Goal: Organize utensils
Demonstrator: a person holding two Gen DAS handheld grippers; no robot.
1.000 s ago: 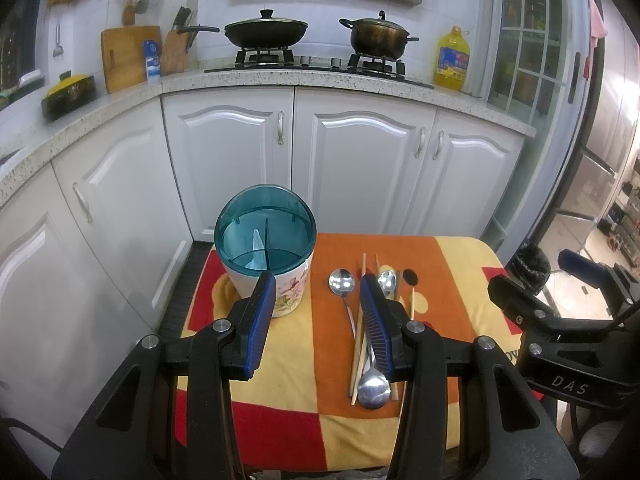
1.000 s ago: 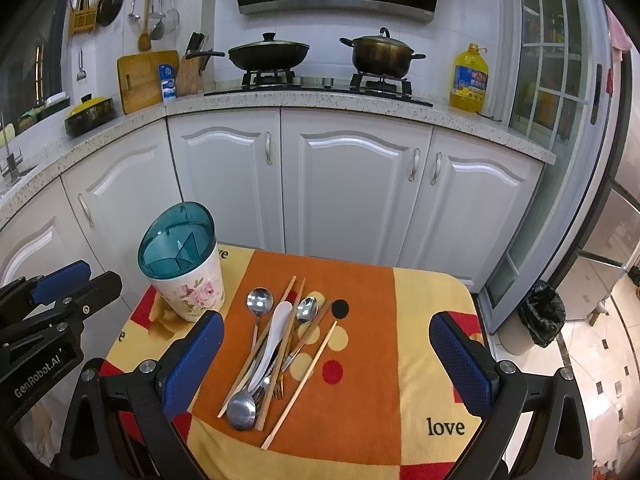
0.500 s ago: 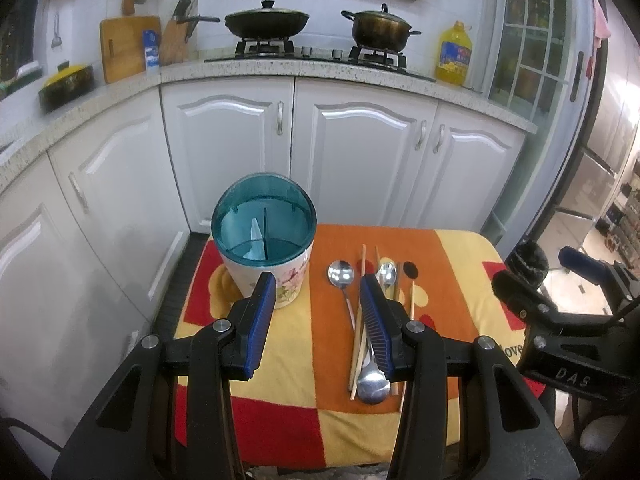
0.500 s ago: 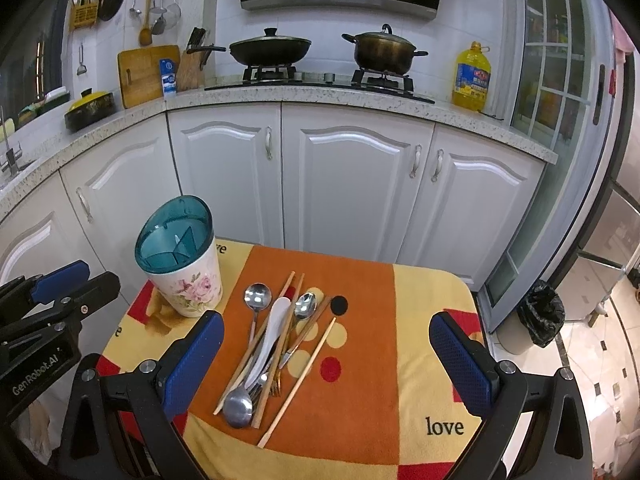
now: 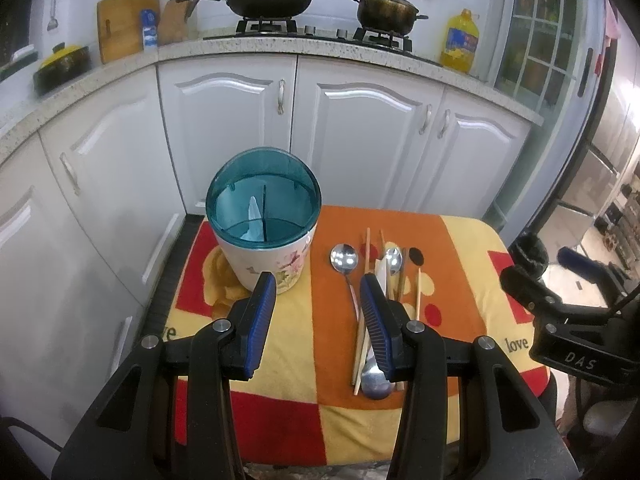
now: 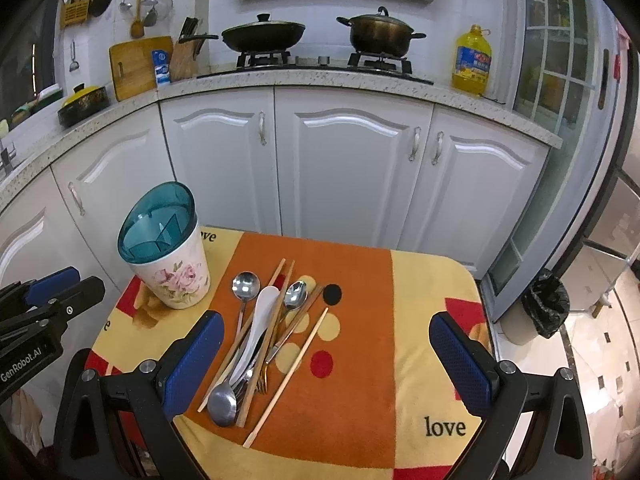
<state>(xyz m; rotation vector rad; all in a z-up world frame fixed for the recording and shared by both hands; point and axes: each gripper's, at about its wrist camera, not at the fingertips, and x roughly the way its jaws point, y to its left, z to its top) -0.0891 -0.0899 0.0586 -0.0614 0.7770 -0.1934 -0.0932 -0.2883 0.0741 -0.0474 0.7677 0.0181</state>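
Observation:
A pile of utensils (image 6: 260,336) lies on the orange and yellow cloth: metal spoons, a white ceramic spoon (image 6: 256,328), a fork and wooden chopsticks (image 6: 286,376). The pile shows in the left wrist view too (image 5: 376,308). A floral utensil holder with a teal divided insert (image 6: 166,248) stands upright at the cloth's left; it also shows in the left wrist view (image 5: 264,232). My left gripper (image 5: 318,320) is open and empty above the cloth, between holder and pile. My right gripper (image 6: 328,364) is wide open and empty above the pile's near end.
The small cloth-covered table (image 6: 432,360) stands before white kitchen cabinets (image 6: 352,168). The counter carries a stove with two pots (image 6: 320,36), an oil bottle, a cutting board and a knife block. A black bin (image 6: 546,308) sits on the floor at the right.
Both grippers have risen slightly and tilted down, so the table sits a little lower and closer in view. Nothing on the table has moved.

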